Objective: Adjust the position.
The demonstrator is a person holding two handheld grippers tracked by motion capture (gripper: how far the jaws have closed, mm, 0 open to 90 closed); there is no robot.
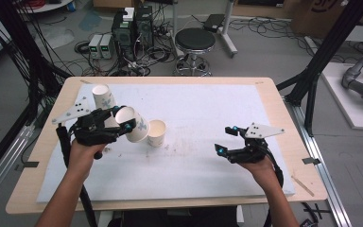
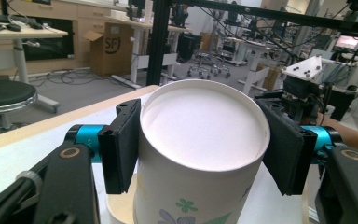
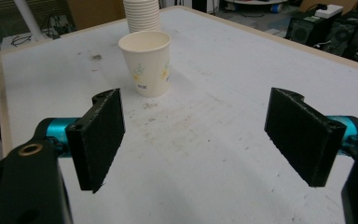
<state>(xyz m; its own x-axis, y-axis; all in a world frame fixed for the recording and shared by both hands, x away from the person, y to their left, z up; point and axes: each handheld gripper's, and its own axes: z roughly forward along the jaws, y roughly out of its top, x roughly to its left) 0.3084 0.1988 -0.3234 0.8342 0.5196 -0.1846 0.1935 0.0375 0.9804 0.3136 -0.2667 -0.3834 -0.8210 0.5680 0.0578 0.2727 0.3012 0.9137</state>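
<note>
My left gripper (image 1: 124, 118) is shut on a white paper cup with a flower print (image 1: 139, 128), held tilted above the left part of the table. In the left gripper view the black pads (image 2: 121, 144) press on both sides of that cup (image 2: 200, 154), and its flat white end faces the camera. Just right of it a second paper cup (image 1: 157, 133) stands upright on the white mat (image 1: 208, 106). My right gripper (image 1: 225, 139) hovers at the right, open, with nothing between its jaws (image 3: 203, 135). It faces the upright cup (image 3: 147, 63).
A stack of upturned cups (image 1: 103, 97) stands at the mat's far left, also at the top of the right gripper view as a stack (image 3: 141, 14). Beyond the table's wooden edge (image 1: 170, 79) are a black stool (image 1: 194, 40) and computers (image 1: 132, 28) among cables.
</note>
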